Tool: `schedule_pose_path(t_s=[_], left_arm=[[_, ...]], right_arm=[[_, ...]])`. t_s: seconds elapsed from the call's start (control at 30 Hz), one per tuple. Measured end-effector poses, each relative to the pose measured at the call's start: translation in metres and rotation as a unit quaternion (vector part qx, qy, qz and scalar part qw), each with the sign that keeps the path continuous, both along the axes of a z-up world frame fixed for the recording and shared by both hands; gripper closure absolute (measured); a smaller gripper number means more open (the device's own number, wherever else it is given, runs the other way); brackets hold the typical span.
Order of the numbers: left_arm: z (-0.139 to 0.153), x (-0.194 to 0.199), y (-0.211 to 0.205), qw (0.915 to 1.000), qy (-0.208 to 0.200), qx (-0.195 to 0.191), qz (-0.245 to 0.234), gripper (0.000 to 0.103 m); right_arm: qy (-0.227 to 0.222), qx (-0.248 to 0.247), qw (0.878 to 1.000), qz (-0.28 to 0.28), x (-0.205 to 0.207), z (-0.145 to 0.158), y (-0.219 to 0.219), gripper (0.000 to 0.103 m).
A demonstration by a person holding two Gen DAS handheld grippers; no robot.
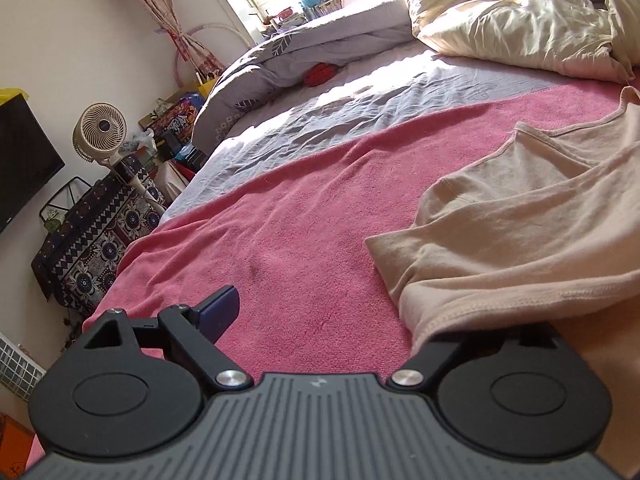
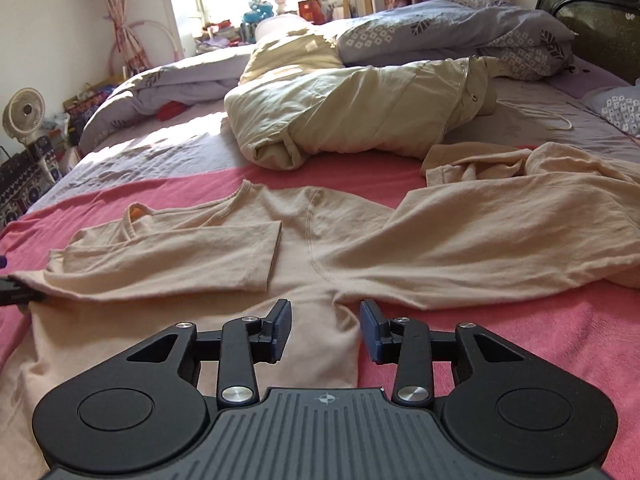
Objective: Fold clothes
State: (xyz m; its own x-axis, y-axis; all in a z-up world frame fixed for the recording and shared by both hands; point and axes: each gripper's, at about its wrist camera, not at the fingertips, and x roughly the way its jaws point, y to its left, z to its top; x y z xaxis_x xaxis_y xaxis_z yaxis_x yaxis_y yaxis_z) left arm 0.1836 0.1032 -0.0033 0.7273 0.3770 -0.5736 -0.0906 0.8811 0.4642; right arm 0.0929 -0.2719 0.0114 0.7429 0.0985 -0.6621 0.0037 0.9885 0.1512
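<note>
Covering most of the bed point(image 2: 168, 136) is a pink towel point(image 2: 500, 332), and lying spread on that towel is the beige long-sleeved shirt point(image 2: 360, 240), one sleeve folded across its chest, the other trailing off to the right side of the right wrist view. Sitting behind it is a yellowish bundle of bedding point(image 2: 352, 108), with a grey quilt point(image 2: 440, 28) piled further back. Hovering low over the shirt's hem is the right gripper point(image 2: 325, 330), its blue pads apart with cloth lying under the gap but not pinched. Standing wide open is the left gripper point(image 1: 320, 312), one blue pad over bare towel, the shirt's edge draping over its other side, hiding that pad. Standing off the bed's left is a small fan point(image 1: 105, 126).
</note>
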Motion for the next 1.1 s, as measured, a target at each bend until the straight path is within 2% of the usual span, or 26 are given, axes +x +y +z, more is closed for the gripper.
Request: schedule_pose_path(t_s=[0.07, 0.1, 0.13, 0.2, 0.27, 0.33, 0.4, 0.47, 0.57, 0.67, 0.73, 0.8, 0.9, 0.93, 0.97, 1.0, 1.07, 1.1], left_arm=[[0.002, -0.012, 0.001, 0.9995, 0.019, -0.014, -0.022, 0.012], [0.005, -0.021, 0.006, 0.9986, 0.021, -0.033, -0.036, 0.012], [0.008, -0.030, 0.011, 0.9971, 0.023, -0.053, -0.049, 0.012], [0.018, -0.048, 0.027, 0.9907, 0.018, -0.121, -0.059, 0.012], [0.029, -0.064, 0.046, 0.9764, 0.009, -0.207, -0.061, 0.011], [0.037, -0.079, 0.064, 0.9561, 0.006, -0.287, -0.057, 0.011], [0.040, -0.097, 0.076, 0.9407, 0.011, -0.336, -0.046, 0.011], [0.043, -0.127, 0.083, 0.9256, 0.017, -0.374, -0.055, 0.011], [0.039, -0.185, 0.084, 0.9052, 0.039, -0.413, -0.094, 0.011], [0.025, -0.237, 0.082, 0.8881, 0.071, -0.444, -0.097, 0.011], [0.017, -0.266, 0.078, 0.8809, 0.072, -0.458, -0.097, 0.011], [0.018, -0.285, 0.071, 0.8822, 0.066, -0.455, -0.102, 0.010], [0.017, -0.295, 0.066, 0.8737, 0.072, -0.471, -0.097, 0.009], [0.017, -0.296, 0.065, 0.8735, 0.072, -0.472, -0.093, 0.009], [0.015, -0.297, 0.061, 0.8772, 0.070, -0.467, -0.089, 0.009], [0.014, -0.297, 0.056, 0.8821, 0.069, -0.458, -0.086, 0.009], [0.012, -0.301, 0.031, 0.9135, 0.067, -0.391, -0.090, 0.008], [0.011, -0.302, 0.019, 0.9273, 0.067, -0.357, -0.091, 0.006]], right_arm=[[0.011, -0.001, 1.000, 0.006, -0.029, -0.002, -0.006, 0.056], [0.016, 0.001, 1.000, 0.006, -0.042, -0.003, -0.009, 0.056], [0.020, 0.003, 1.000, 0.004, -0.055, -0.005, -0.012, 0.056], [0.023, 0.012, 1.000, 0.003, -0.081, -0.008, -0.019, 0.056], [0.021, 0.028, 0.999, -0.002, -0.104, -0.008, -0.026, 0.056], [0.018, 0.045, 0.999, -0.007, -0.127, -0.006, -0.033, 0.056], [0.022, 0.061, 0.998, -0.004, -0.143, -0.002, -0.038, 0.056], [0.029, 0.076, 0.997, 0.007, -0.159, 0.001, -0.043, 0.056], [0.039, 0.098, 0.994, 0.030, -0.181, -0.001, -0.049, 0.056], [0.047, 0.115, 0.991, 0.041, -0.201, -0.007, -0.054, 0.056], [0.051, 0.124, 0.990, 0.042, -0.211, -0.011, -0.057, 0.056], [0.044, 0.136, 0.989, 0.040, -0.217, -0.012, -0.060, 0.056], [0.040, 0.154, 0.987, 0.037, -0.218, -0.014, -0.065, 0.056], [0.039, 0.156, 0.986, 0.038, -0.218, -0.015, -0.065, 0.056], [0.039, 0.158, 0.986, 0.040, -0.217, -0.017, -0.065, 0.054], [0.039, 0.162, 0.985, 0.043, -0.216, -0.019, -0.064, 0.052], [0.036, 0.175, 0.983, 0.051, -0.214, -0.022, -0.062, 0.038], [0.034, 0.177, 0.982, 0.054, -0.214, -0.023, -0.061, 0.035]])
